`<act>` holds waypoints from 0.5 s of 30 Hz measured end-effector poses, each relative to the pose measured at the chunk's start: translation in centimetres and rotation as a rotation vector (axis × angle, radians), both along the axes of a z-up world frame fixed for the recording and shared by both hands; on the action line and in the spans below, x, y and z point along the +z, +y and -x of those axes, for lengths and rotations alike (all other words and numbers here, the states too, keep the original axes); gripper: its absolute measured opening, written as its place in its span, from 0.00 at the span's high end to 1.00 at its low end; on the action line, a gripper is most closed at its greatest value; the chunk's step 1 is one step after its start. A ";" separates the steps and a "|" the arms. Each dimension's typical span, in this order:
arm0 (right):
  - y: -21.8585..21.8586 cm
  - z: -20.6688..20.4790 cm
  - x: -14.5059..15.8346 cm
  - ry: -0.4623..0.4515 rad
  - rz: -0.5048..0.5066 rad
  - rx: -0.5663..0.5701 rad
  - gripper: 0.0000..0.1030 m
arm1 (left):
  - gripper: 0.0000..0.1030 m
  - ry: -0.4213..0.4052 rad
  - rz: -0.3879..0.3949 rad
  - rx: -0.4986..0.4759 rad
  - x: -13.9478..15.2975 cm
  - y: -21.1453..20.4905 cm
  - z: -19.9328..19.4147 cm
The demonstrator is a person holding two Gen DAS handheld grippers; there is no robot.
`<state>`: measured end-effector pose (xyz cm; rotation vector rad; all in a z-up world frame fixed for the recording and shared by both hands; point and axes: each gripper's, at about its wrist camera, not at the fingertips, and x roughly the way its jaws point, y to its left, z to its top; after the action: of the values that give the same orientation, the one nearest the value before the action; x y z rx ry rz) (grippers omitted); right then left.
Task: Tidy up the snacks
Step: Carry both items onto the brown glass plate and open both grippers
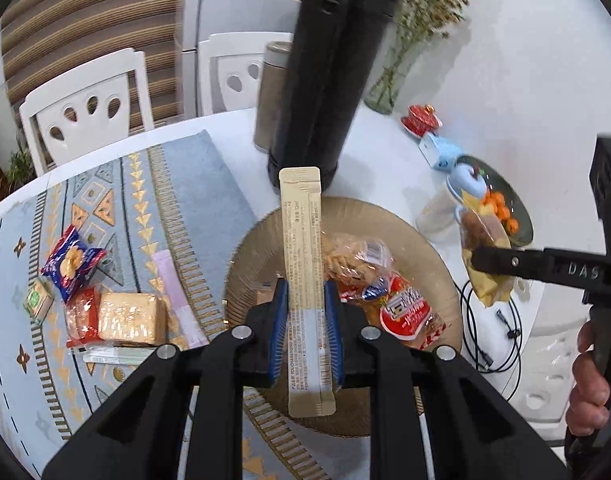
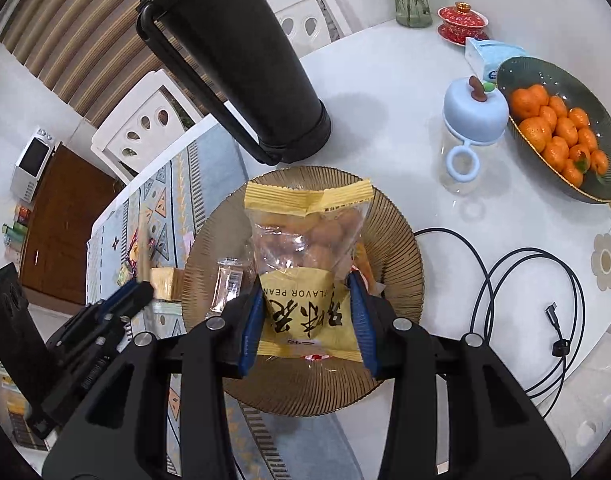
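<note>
Above the amber glass plate (image 2: 401,216), the left gripper (image 1: 305,328) pinched a light, stiff stick sachet (image 1: 303,264) mid-length between its fingers, while the right gripper (image 2: 309,320) clamped a soft, crinkly peanut bag (image 2: 309,248) near its lower seam.

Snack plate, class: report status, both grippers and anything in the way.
Left gripper shut on beige stick sachet, above brown plate. Right gripper shut on yellow peanut bag, over same plate. Black flask stands close behind.
</note>
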<state>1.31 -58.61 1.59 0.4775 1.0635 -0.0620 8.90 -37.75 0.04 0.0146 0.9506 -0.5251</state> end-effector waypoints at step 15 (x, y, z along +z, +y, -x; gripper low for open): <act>-1.7 0.3 -0.8 0.017 -0.021 -0.025 0.60 | 0.84 0.001 0.021 0.042 0.1 1.7 -0.6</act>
<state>0.99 -60.30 0.76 0.5100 1.0755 -0.0775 9.50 -36.03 0.11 -0.0246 0.9443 -0.4959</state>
